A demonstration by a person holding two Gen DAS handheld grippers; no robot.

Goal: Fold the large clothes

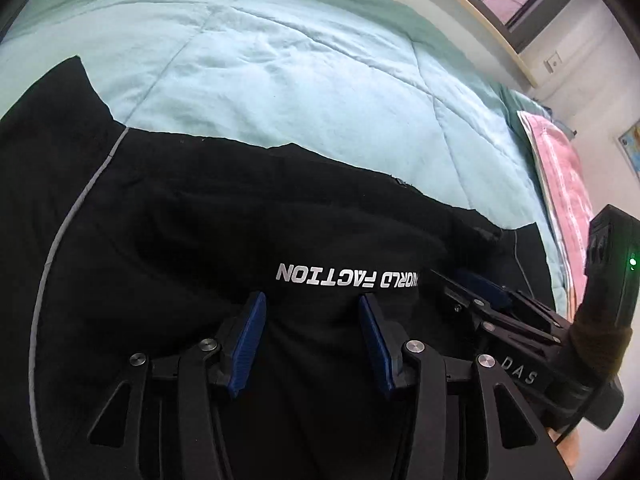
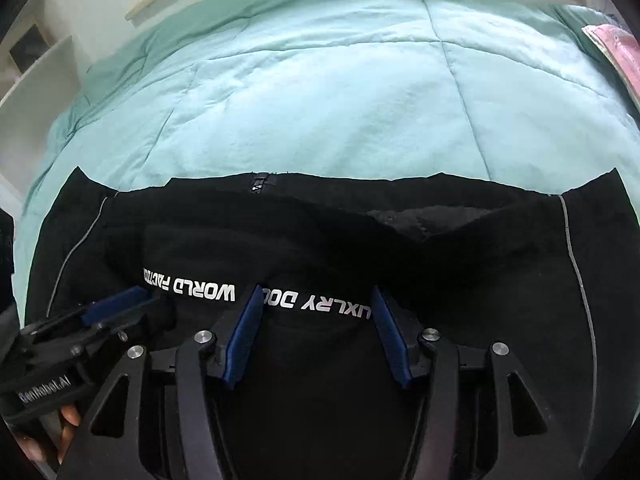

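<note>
Garment under inspection: a black jacket [image 1: 192,240] lying spread on the mint quilt [image 1: 280,64], near its front edge, with its far hem running across the middle of both views. We note white lettering [image 1: 348,276] across a folded band of the cloth, and thin grey piping [image 1: 60,236] curving down each side panel. We find no containers in either view; the quilt alone bears the garment.

Left gripper [image 1: 312,320] hovers low over the band, its blue pads spread wide with only black fabric showing between them. Right gripper [image 2: 316,320] stands likewise — pads parted over the lettering, clamped on nothing. The two sit side by side, each appearing at the edge of the other's view.

Points seen from one side only: the left wrist view shows a folded pink blanket [image 1: 568,184] along the quilt's right edge, a window above it, and a green indicator light on the right gripper's body. The right wrist view shows a zipper end [image 2: 262,182] at the jacket's far hem, white shelving [image 2: 36,64] at left, and fingers [image 2: 66,420] gripping the left tool's handle.
</note>
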